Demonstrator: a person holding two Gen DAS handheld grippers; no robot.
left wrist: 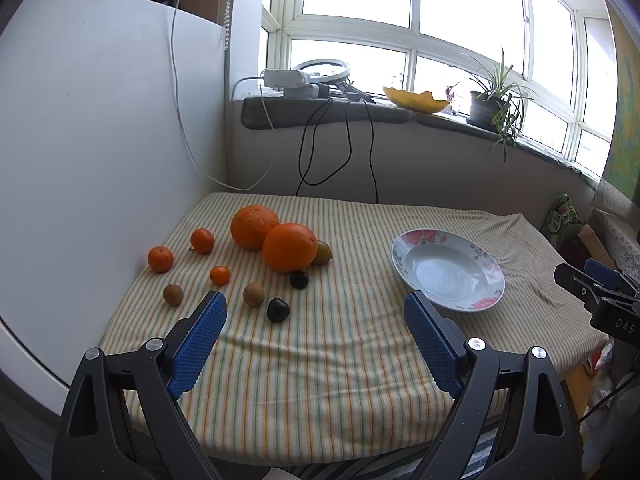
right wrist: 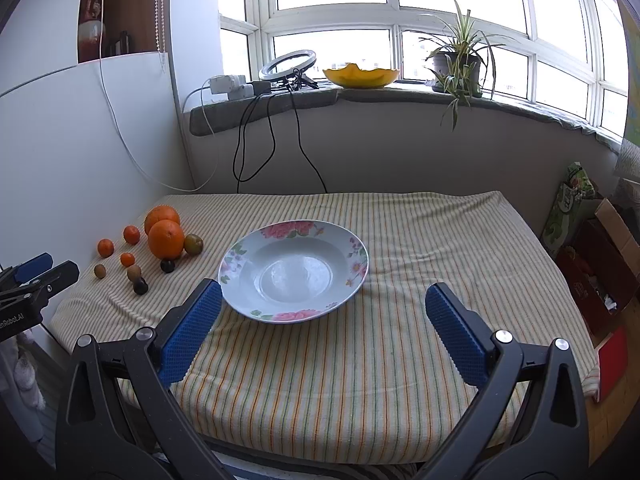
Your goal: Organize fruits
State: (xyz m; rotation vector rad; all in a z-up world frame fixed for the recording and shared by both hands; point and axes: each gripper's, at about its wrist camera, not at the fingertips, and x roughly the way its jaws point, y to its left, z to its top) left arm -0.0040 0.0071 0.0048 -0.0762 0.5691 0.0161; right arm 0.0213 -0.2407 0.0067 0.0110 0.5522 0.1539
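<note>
A small greenish-yellow fruit [left wrist: 322,252] is half hidden behind the nearer big orange [left wrist: 289,247], which touches and partly covers a second big orange [left wrist: 253,226] behind it, and what kind of fruit the two dark round ones [left wrist: 299,279] [left wrist: 278,309] are cannot be made out. The near edge of the worktop [left wrist: 320,380] is cut off by the black frames of both tools, and its striped cloth [right wrist: 360,380] hides whatever surface lies beneath. All the fruit sits toward the far left corner of the worktop, close to the white panel [left wrist: 100,120]: three mandarins [left wrist: 161,259] [left wrist: 202,240] [left wrist: 220,275] and two brown kiwi-like fruits [left wrist: 173,294] [left wrist: 254,294] are spread apart from each other (only the big oranges and the greenish one crowd together). The flowered plate [right wrist: 294,270] stands empty right of the fruit, near the middle of the worktop, well apart from every piece. The left hand-held gripper [left wrist: 316,306] hangs above the near left part of the worktop with its blue fingers spread wide and nothing between them; the right hand-held gripper [right wrist: 324,298] hangs over the near edge just in front of the plate, likewise spread wide and empty. Bare cloth lies open between fruit and plate, along the whole near edge, and across the right half up to the right edge, where boxes [right wrist: 600,264] and bags stand on the floor just beside the worktop. The far edge meets the wall under the windowsill [right wrist: 360,96], with dangling cables [right wrist: 256,140] above the far left part.
</note>
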